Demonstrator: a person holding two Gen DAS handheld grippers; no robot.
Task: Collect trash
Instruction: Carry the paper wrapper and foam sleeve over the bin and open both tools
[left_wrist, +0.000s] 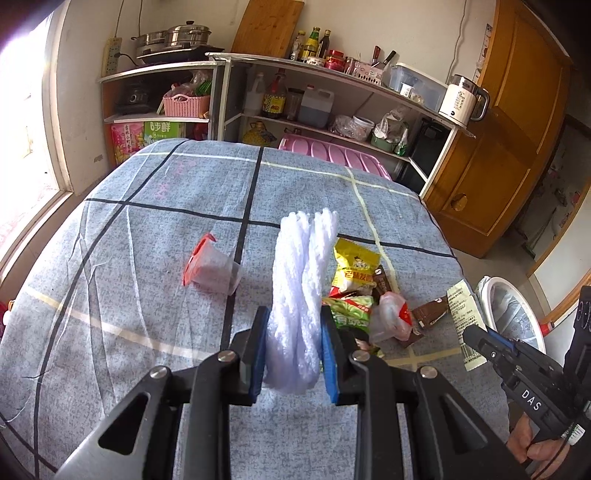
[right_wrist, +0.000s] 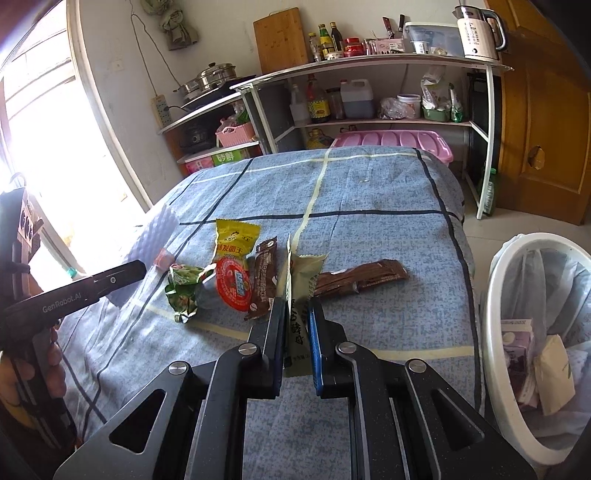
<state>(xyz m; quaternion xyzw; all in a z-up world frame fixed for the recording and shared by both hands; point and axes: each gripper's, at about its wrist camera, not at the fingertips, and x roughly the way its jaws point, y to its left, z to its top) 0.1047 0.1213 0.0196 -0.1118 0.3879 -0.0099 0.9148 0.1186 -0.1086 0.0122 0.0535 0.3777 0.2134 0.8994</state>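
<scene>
Two grippers are loaded at once: the left gripper (left_wrist: 293, 325) is clamped tight on a white foam net sleeve (left_wrist: 303, 280), and the right gripper (right_wrist: 297, 317) is pinched nearly closed on a pale green wrapper (right_wrist: 301, 280), both lifted clear of the blue checked cloth (right_wrist: 369, 192). Held so, each load looks ready to carry to the lined white bin (right_wrist: 498, 295) beside the table. Remaining litter, including a yellow packet (right_wrist: 234, 240), a brown wrapper (right_wrist: 364, 280) and a plastic cup (left_wrist: 212, 267), lies on the cloth.

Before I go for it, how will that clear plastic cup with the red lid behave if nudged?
The clear cup lies on its side on the bedspread, so it would probably roll. It looks thin-walled, likely light and easily crushed. Its peeled red lid may flap.
</scene>
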